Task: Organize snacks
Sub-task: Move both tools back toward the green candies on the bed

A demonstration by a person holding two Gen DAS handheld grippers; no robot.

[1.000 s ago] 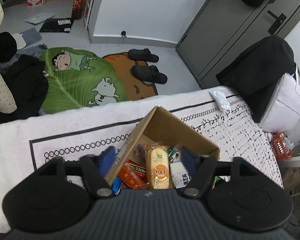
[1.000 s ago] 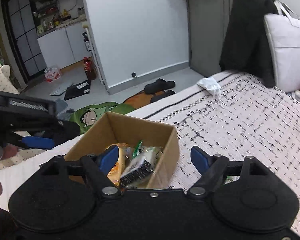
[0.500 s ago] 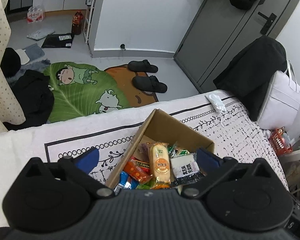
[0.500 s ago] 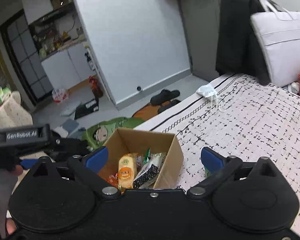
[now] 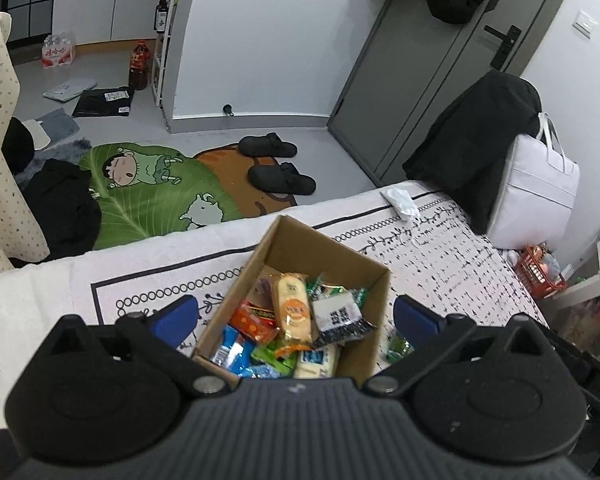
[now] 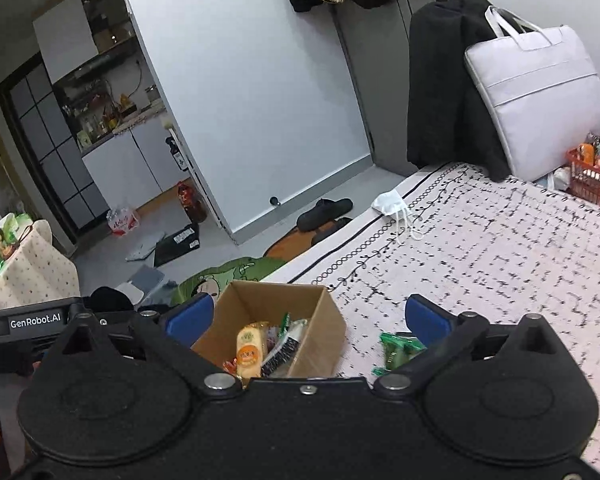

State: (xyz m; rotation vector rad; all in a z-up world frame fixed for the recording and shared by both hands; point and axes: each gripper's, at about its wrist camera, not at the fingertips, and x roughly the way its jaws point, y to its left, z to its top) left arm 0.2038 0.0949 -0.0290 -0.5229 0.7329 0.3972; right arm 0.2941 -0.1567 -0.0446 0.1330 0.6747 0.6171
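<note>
The cardboard box (image 5: 342, 258) is sitting on the patterned blanket (image 6: 500, 248) with its top open, so snacks can drop in from above. Many snack packs (image 5: 290, 312) are lying piled inside it. A green snack pack (image 6: 400, 350) is lying on the blanket just beside the box, likely waiting its turn. The left gripper (image 5: 296, 314) and the right gripper (image 6: 308, 318) are both hanging above with fingers wide apart, holding nothing, ready to grab

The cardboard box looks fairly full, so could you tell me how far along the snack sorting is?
Mostly done: the cardboard box already holds many packets, the long yellow snack on top. Nothing is in hand; the left gripper and right gripper are both open. Left: the green packet on the bedspread beside the box.
</note>
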